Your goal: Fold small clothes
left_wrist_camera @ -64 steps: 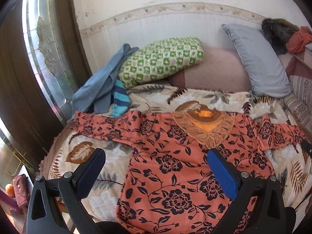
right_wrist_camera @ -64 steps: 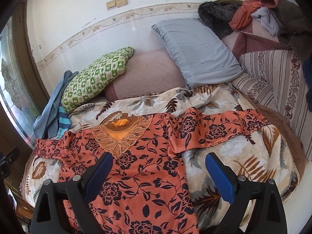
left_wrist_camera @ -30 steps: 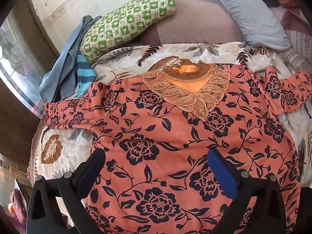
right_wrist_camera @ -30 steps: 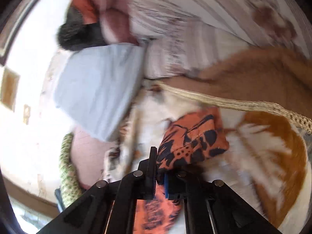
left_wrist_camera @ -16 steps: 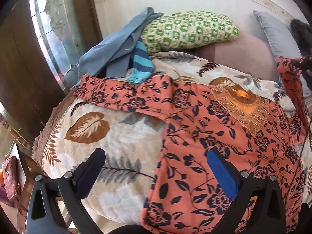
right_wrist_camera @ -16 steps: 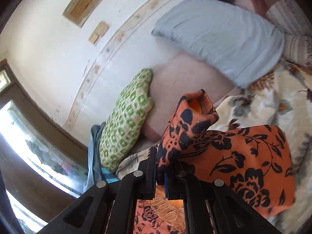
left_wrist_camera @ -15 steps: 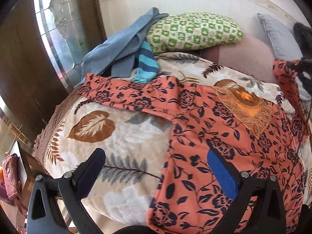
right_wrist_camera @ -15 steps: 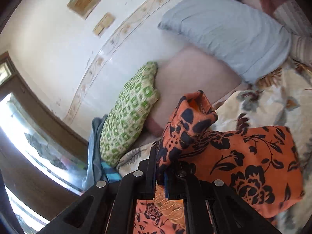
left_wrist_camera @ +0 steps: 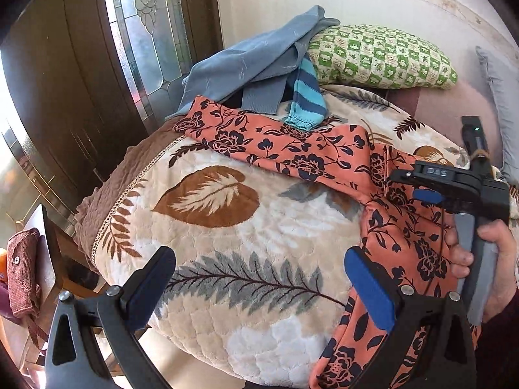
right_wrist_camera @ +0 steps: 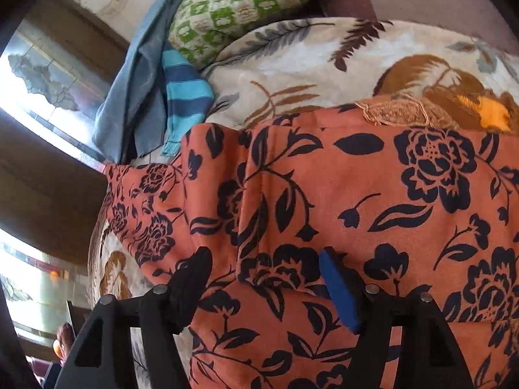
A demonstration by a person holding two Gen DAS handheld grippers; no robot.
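Presently the floral top lies on the bed's blanket, one sleeve folded across it; right tool has just been opening, empty; left tool wide open, empty.

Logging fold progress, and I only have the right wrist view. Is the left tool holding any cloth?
Observer: No. The left tool is open and empty, over bare leaf-print blanket.
Operator: Has the sleeve on that side been folded in?
Observer: Not yet. The sleeve of the orange floral garment lies stretched out, and the grey-blue garment overlaps its far end.
Operator: Anything right of the green pillow?
Observer: Beyond the green pillow, the edge of a grey pillow.
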